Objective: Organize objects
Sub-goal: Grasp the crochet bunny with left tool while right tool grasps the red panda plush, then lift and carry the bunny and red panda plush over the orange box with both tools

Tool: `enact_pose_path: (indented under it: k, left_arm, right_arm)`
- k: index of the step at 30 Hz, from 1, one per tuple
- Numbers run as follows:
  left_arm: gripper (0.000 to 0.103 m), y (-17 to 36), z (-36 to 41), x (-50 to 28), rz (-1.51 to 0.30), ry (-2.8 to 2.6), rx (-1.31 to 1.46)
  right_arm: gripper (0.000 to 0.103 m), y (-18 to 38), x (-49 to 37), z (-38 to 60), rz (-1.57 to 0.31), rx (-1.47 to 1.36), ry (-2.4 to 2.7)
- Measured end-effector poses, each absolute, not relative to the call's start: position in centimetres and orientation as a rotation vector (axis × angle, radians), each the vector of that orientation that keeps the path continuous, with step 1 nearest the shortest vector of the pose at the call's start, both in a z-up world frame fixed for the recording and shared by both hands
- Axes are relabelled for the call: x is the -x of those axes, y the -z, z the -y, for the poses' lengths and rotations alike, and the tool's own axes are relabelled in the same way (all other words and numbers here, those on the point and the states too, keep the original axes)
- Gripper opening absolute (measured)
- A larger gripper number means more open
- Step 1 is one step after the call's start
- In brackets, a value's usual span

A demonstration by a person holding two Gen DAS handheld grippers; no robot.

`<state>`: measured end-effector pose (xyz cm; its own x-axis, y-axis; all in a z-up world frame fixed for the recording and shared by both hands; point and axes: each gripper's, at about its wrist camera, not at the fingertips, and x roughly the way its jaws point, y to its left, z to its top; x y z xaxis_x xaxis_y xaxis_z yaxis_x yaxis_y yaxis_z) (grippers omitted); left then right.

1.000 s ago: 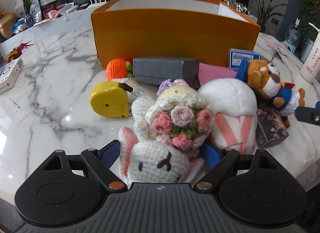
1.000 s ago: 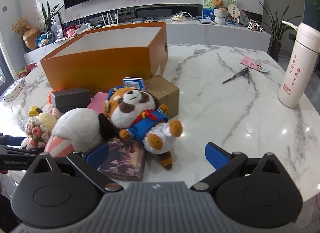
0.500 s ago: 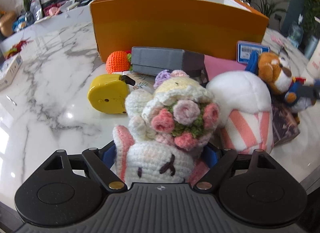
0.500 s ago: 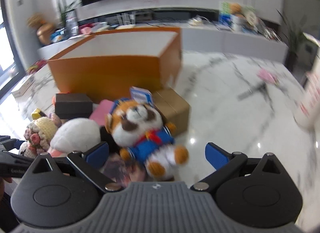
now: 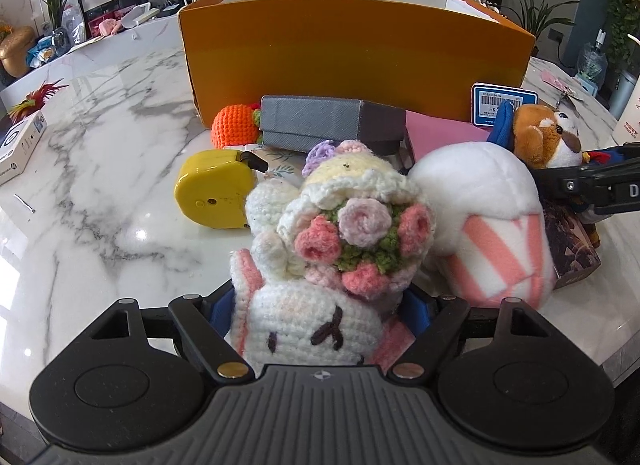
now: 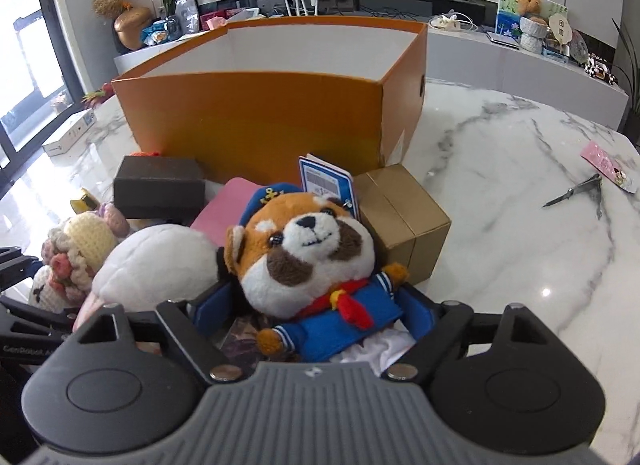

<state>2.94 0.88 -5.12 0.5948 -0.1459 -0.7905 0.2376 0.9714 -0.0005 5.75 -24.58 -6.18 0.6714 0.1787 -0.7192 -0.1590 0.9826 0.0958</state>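
Your left gripper [image 5: 318, 311] tilts down over the crocheted bunny [image 5: 320, 285] at the near table edge; its jaws have just been closing and now squeeze the bunny's head. Your right gripper [image 6: 316, 311], also angled down, has just been closing and brackets the sailor plush [image 6: 312, 265], contact unclear. Beyond stands the orange box [image 6: 260, 113] on the marble table [image 6: 500, 205].

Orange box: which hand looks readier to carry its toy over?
Probably left: the left gripper has jaws that were just closing and already hug the crochet bunny. The right gripper, also closing, straddles the sailor plush with a gap showing.
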Motion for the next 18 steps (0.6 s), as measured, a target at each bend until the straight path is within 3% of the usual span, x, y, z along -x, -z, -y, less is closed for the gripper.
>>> enact_pose_path:
  k: [5, 8, 18]
  left_arm:
    - [0.093, 5.2, -0.9, -2.9, -0.901, 0.224, -0.11]
    - [0.083, 5.0, -0.9, -2.8, -0.896, 0.223, -0.11]
    - [0.072, 4.7, -1.8, -2.8, -0.897, 0.208, -0.051]
  right_arm:
    - [0.08, 6.2, -5.8, 24.8, -0.812, -0.031, -0.182]
    - [0.075, 6.2, -5.7, 25.1, -0.805, -0.045, -0.184]
    - [0.07, 5.5, -4.7, 24.9, -0.761, -0.054, -0.2]
